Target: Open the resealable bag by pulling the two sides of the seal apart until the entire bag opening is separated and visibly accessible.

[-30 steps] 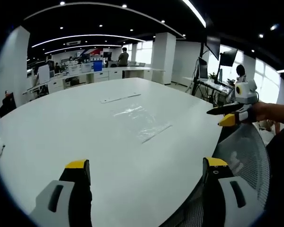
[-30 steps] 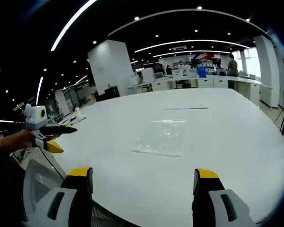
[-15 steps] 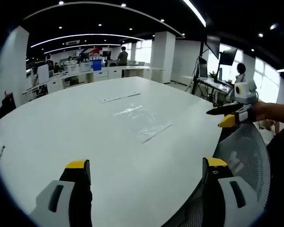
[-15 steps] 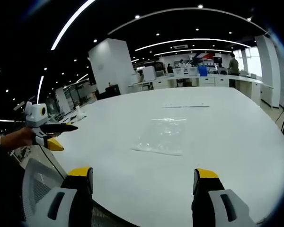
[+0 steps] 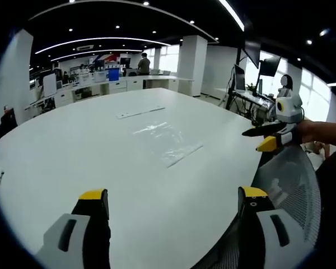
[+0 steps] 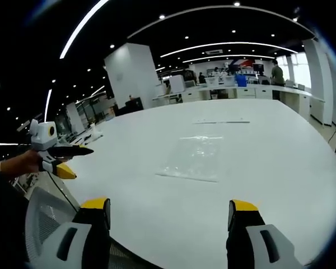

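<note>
Hovering wide open and gripping nothing: left gripper and right gripper, short of flat bag lying on table.

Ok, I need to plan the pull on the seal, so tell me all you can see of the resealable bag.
The resealable bag is clear, thin, glossy plastic, roughly rectangular, lying flat on the white table with light wrinkles and glare. In the left gripper view it shows a whitish strip along the edge nearest the camera, probably the seal; whether it is shut cannot be told. It looks empty. Nothing but the table touches it; both grippers are held well short of it.
</note>
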Demonstrator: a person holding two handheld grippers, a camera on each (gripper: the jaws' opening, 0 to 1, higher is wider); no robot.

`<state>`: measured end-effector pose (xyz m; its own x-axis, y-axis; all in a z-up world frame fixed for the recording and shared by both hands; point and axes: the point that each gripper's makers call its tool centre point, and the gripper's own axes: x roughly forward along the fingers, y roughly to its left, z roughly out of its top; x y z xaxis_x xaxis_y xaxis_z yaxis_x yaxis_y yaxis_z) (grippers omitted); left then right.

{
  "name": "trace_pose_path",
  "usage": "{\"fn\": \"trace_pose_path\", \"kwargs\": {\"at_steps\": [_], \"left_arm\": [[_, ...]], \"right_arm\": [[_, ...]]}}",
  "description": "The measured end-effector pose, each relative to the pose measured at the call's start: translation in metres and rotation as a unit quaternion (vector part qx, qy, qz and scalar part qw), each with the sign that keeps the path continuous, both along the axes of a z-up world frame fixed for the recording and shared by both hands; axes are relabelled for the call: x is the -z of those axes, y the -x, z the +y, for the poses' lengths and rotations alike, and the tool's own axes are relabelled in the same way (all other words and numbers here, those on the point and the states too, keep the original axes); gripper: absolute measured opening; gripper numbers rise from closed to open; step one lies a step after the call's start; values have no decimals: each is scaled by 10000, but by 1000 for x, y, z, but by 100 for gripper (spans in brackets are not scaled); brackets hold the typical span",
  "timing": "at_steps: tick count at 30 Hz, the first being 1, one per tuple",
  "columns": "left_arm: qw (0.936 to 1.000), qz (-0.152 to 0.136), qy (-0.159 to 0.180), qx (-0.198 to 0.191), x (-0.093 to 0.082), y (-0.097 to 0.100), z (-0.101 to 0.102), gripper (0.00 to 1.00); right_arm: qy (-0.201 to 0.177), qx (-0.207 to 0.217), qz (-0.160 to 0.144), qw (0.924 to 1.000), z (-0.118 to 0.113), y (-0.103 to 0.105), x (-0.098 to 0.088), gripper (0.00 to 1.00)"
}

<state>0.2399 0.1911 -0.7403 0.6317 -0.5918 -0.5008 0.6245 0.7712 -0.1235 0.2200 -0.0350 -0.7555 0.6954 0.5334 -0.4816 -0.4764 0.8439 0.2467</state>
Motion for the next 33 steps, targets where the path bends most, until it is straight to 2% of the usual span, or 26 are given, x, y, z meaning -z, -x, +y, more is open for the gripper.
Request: {"fn": "trace_pose_path", "kwargs": {"at_steps": [21, 22, 23, 25, 30, 33], "left_arm": [[9999, 66, -56, 66, 3, -7, -4, 95], [9999, 71, -51, 70, 4, -7, -5, 95], [9999, 76, -43, 79, 4, -8, -5, 95], [9999, 91, -46, 101, 6, -9, -7, 95], [9998, 126, -92, 131, 9, -11, -9, 94], [9997, 133, -123, 149, 10, -11, -9, 94]], "right_arm": [[94, -129, 25, 9999, -1, -13, 5, 85], [214, -206, 47, 9995, 0, -13, 8, 85], [610, -447, 18, 9971, -1, -12, 12, 85], [869, -626, -69, 9942, 4, -15, 14, 84], [612, -593, -202, 9962, 15, -29, 8, 77], [744, -718, -245, 9943, 19, -37, 11, 75]]}}
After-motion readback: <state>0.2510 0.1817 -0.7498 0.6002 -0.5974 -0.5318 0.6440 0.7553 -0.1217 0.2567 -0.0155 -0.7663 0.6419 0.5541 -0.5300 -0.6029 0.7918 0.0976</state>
